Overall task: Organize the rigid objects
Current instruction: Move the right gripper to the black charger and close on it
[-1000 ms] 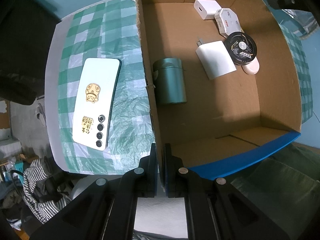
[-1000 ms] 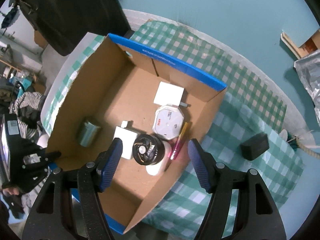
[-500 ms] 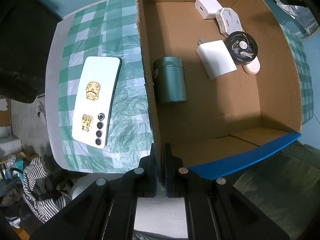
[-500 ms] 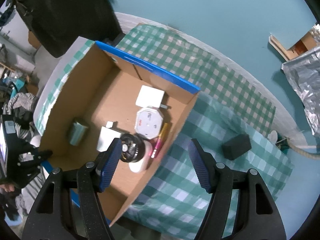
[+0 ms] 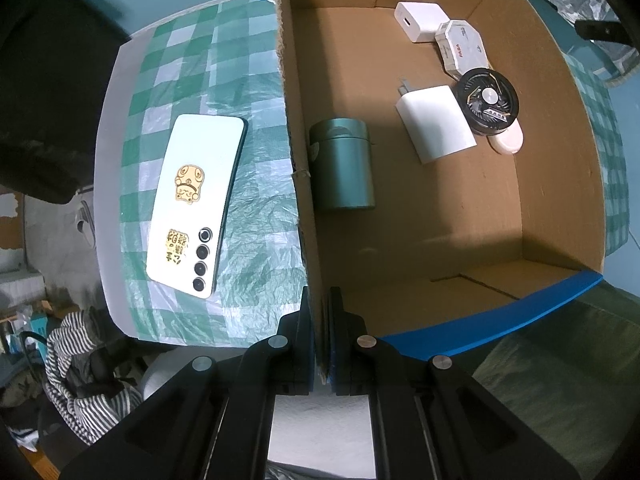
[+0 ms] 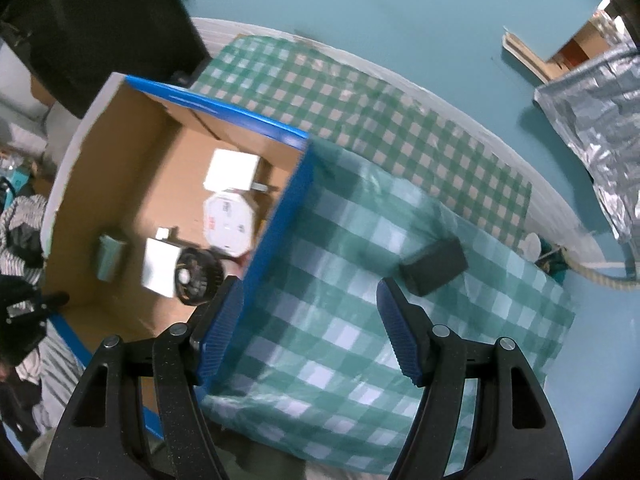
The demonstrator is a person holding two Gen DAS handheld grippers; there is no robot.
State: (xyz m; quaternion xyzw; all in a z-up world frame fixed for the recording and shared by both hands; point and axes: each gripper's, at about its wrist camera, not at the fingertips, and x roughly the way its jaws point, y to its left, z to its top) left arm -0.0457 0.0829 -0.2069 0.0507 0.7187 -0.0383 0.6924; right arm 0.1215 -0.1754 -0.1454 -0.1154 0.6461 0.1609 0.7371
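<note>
A cardboard box (image 5: 552, 184) with blue edges stands on the green checked tablecloth. My left gripper (image 5: 321, 320) is shut on the box's near wall, pinching the cardboard. Inside lie a green tin (image 5: 344, 168), two white chargers (image 5: 436, 120), an octagonal white box (image 5: 460, 42), a black fan (image 5: 490, 102) and a pink round item (image 5: 508, 142). A white phone (image 5: 196, 200) lies face down left of the box. My right gripper (image 6: 310, 320) hangs open over the cloth just outside the box (image 6: 120, 140); a black block (image 6: 434, 266) lies beyond its right finger.
The cloth (image 6: 360, 264) is covered with crinkled clear plastic. A silver foil sheet (image 6: 596, 112) sits at the far right on the teal floor. Striped clothing (image 5: 80, 364) lies below the table's edge. A dark bulky shape (image 6: 92, 20) stands behind the box.
My right gripper has moved from above the box's inside out over the cloth to the right, so the black block now sits near its right finger. The left gripper has stayed put.
</note>
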